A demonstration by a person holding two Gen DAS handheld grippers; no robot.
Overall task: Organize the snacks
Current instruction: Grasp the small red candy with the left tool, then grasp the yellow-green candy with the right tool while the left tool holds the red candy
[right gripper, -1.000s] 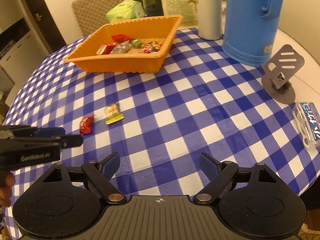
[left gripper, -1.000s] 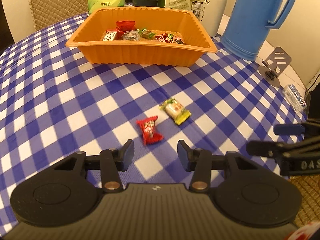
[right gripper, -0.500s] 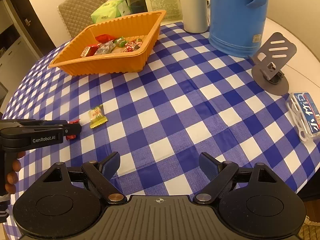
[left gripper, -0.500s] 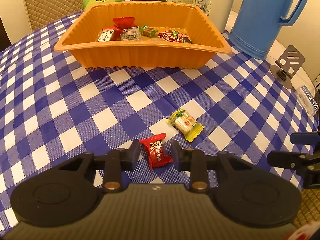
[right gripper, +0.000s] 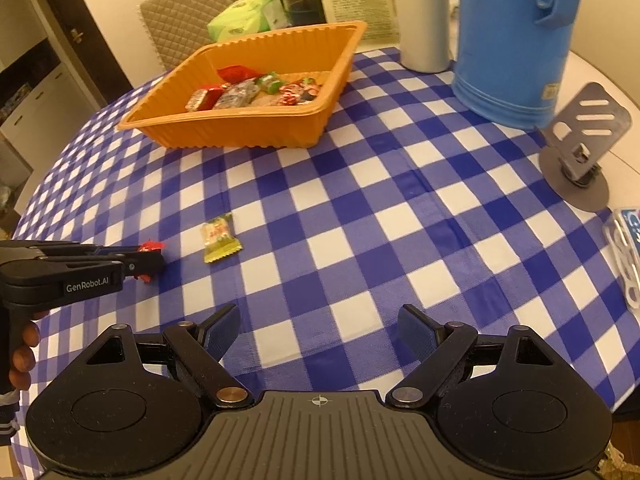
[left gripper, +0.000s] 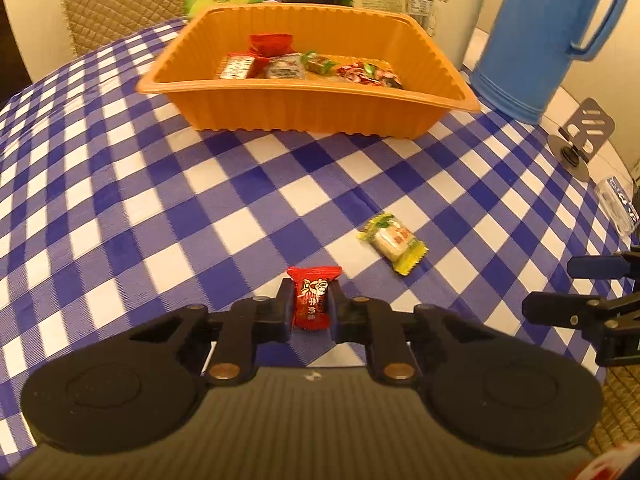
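Note:
My left gripper [left gripper: 311, 304] is shut on a red wrapped candy [left gripper: 313, 298] just above the blue checked tablecloth; it also shows in the right wrist view [right gripper: 149, 261] with the red candy [right gripper: 152, 245] at its tips. A yellow-green wrapped candy [left gripper: 392, 242] lies on the cloth to the right of it, also in the right wrist view [right gripper: 219, 237]. An orange tray [left gripper: 304, 104] holding several wrapped snacks stands at the back, also in the right wrist view [right gripper: 240, 128]. My right gripper [right gripper: 320, 330] is open and empty above the cloth near the front edge.
A blue jug [right gripper: 514, 36], a silver flask [right gripper: 422, 12] and a green tissue pack [right gripper: 248, 16] stand behind the tray. A grey phone stand [right gripper: 580, 160] and a small clear box [right gripper: 628, 256] sit at the right. A quilted chair [left gripper: 116, 4] is at the back left.
My left gripper moved forward over the red candy and closed on it. The right gripper stayed open and shifted a little.

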